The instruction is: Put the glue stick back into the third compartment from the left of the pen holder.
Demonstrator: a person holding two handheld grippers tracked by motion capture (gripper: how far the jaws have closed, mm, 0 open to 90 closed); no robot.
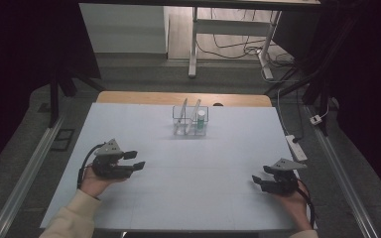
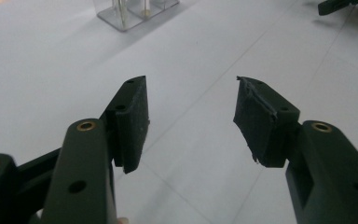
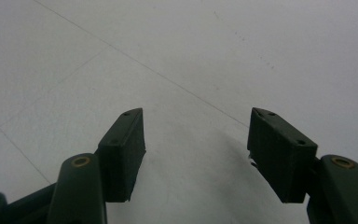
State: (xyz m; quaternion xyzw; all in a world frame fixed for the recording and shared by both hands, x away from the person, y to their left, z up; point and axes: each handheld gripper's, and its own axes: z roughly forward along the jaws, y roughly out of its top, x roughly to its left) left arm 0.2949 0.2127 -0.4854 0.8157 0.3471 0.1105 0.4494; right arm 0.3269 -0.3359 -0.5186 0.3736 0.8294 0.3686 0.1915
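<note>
My left gripper (image 1: 135,159) rests low over the white table (image 1: 188,148) at its left side, held in a hand with a cream sleeve. Its jaws stand open with bare table between them (image 2: 191,107). My right gripper (image 1: 259,181) lies at the table's right near the front, also open and empty (image 3: 196,140). A clear plastic rack (image 1: 190,121) stands at the back middle of the table. It holds a small white bottle with a green label (image 1: 201,119) in its right part. The rack's base (image 2: 135,11) shows at the top of the left gripper view.
The right gripper's tip (image 2: 335,5) shows far off in the left gripper view. A white power strip (image 1: 296,147) lies along the table's right edge. Behind the table stand a metal frame (image 1: 193,44) and floor cables (image 1: 248,47).
</note>
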